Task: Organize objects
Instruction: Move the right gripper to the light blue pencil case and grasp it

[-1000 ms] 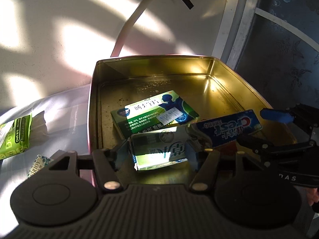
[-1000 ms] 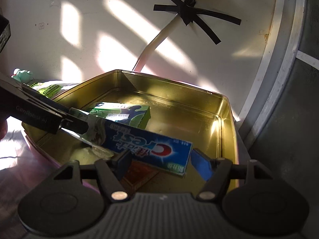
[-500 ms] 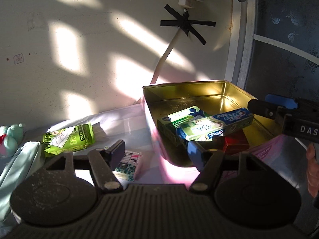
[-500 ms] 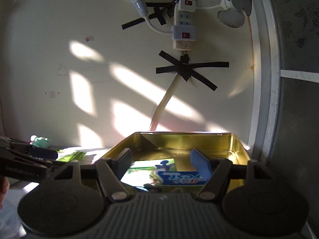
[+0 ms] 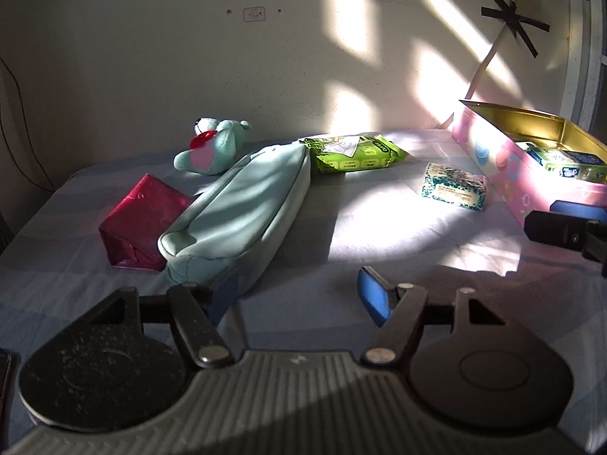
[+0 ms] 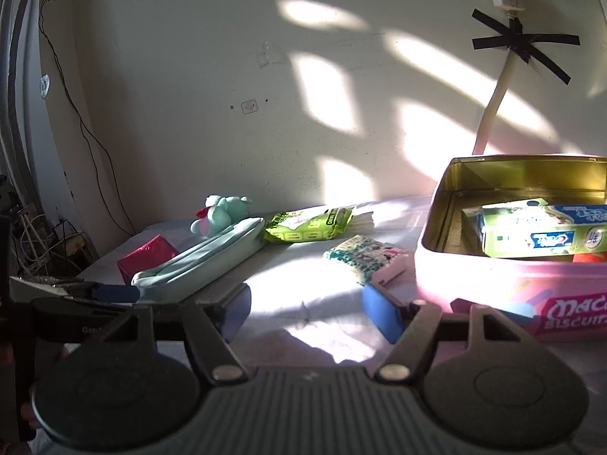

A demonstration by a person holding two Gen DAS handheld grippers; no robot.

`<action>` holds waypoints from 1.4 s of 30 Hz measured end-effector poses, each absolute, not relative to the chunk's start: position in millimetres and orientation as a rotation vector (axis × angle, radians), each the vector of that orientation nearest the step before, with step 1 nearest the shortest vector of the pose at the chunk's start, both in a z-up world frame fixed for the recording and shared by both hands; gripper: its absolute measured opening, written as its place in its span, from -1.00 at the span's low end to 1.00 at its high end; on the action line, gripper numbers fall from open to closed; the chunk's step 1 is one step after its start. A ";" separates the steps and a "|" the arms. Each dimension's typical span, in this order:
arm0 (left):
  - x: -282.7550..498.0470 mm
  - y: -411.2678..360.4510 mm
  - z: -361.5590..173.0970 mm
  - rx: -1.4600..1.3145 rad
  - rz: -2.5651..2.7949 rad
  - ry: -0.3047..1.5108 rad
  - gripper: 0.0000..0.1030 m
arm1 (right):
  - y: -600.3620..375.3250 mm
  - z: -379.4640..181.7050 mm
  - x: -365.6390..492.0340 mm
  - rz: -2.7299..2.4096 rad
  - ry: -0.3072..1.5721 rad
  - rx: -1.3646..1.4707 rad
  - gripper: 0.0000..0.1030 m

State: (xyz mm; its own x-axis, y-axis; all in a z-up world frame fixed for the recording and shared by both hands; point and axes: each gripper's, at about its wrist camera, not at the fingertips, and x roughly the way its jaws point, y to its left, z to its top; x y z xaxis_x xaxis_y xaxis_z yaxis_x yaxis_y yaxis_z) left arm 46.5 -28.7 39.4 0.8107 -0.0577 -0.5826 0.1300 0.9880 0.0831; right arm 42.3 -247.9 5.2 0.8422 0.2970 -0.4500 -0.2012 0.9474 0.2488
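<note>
Both the left gripper (image 5: 299, 297) and the right gripper (image 6: 307, 313) hover over the bed (image 5: 379, 235) with fingers spread apart, gripping nothing. The pink biscuit tin (image 6: 504, 284) holds a Crest toothpaste box (image 6: 546, 240) atop a green box (image 6: 504, 206). Left of the tin lie a small patterned box (image 5: 453, 191), a green wipes pack (image 5: 356, 153), a mint pouch (image 5: 242, 212), a red packet (image 5: 142, 222) and a plush toy (image 5: 210, 148).

Your left gripper (image 5: 297, 297) is black, with a ribbed grey body, two round side discs, silver screws at the finger pivots and blue pads (image 5: 373, 297). Your right gripper (image 6: 305, 313) matches it: same ribbed housing, silver screws, blue pads (image 6: 381, 313). White lettering marks the left gripper's side in the right wrist view.
</note>
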 end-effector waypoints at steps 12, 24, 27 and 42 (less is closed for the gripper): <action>29.6 38.8 30.9 0.025 -0.032 0.595 0.38 | -163.6 -1.3 66.0 0.371 0.597 0.112 0.31; 38.6 73.3 24.9 -0.251 -0.116 0.624 0.38 | -138.6 9.1 222.8 0.394 0.707 0.162 0.18; 46.0 78.4 25.0 -0.315 -0.141 0.632 0.39 | -130.8 6.1 270.3 0.385 0.725 0.167 0.12; 67.8 95.5 8.9 -0.469 -0.140 0.673 0.44 | -133.1 -17.2 297.6 0.460 0.911 0.114 -0.37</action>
